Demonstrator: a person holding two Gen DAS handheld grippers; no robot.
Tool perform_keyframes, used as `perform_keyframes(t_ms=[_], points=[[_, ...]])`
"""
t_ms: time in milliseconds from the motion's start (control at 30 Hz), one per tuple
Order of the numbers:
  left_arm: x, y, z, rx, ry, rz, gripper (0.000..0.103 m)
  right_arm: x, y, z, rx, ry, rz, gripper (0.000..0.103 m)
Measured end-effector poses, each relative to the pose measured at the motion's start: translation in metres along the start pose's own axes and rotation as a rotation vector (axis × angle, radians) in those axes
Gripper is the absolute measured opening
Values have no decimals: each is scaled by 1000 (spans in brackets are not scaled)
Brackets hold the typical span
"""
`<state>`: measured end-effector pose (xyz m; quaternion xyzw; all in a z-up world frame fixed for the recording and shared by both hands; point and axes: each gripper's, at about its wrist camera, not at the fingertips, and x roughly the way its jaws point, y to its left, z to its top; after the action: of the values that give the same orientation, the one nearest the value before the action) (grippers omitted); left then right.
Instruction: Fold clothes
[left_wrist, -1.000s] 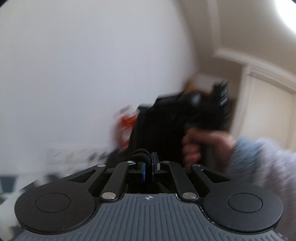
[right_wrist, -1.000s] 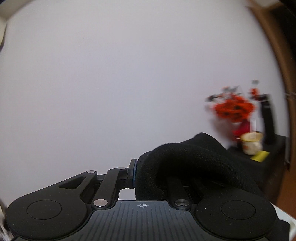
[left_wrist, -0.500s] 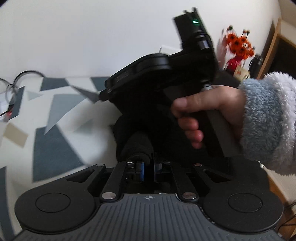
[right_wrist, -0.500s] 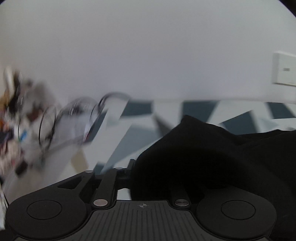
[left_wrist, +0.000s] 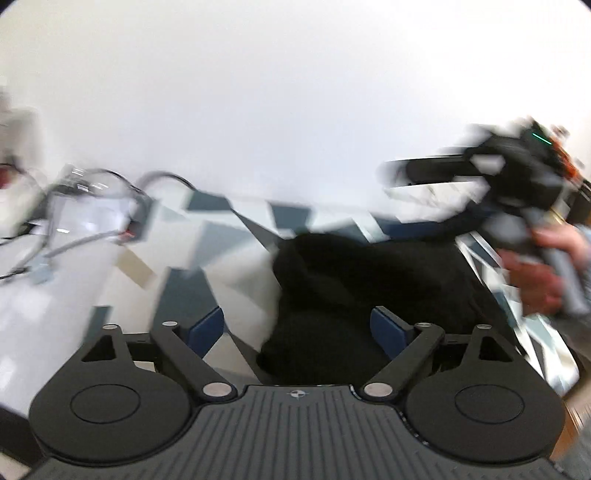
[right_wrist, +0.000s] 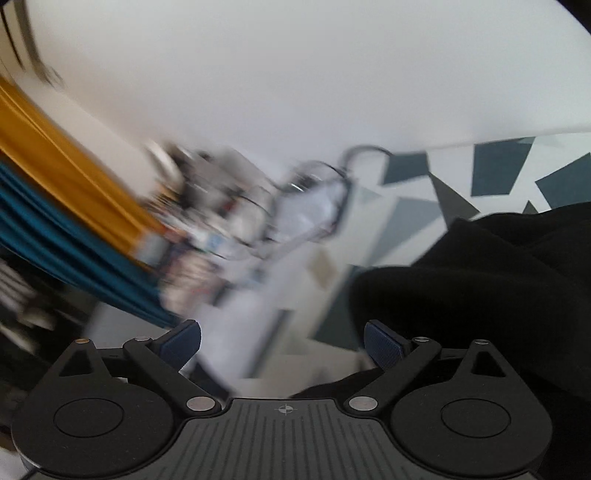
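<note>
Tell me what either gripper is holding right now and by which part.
Nothing. Both sets of jaws are opening; the black garment lies between the left gripper's jaws, unpinched.

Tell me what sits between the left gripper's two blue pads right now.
In the left wrist view, the black garment bunches between the opening left gripper's pads, nearer the right one, neither pad pressing it. The gap's left part shows the patterned cover.
</note>
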<state>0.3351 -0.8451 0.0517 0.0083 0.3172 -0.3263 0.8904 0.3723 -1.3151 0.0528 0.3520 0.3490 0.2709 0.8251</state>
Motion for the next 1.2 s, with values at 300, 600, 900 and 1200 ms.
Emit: perform_keyframes(t_ms=[300,600,900,1200], points=[[47,-84,-28,117,77,151,93,-183,-75,-47,-69,-218,-373,101],[90,-115,-55,216,175,264,93,-157,-151,-110,-73,-69,-843,93],[109,-129,-48,220,233,296,93,-137,-162,-131,-230,-26,-900,33],[126,-227,-63,418,327,0,93,-216,-192,-147,-127,-74,-974,32]])
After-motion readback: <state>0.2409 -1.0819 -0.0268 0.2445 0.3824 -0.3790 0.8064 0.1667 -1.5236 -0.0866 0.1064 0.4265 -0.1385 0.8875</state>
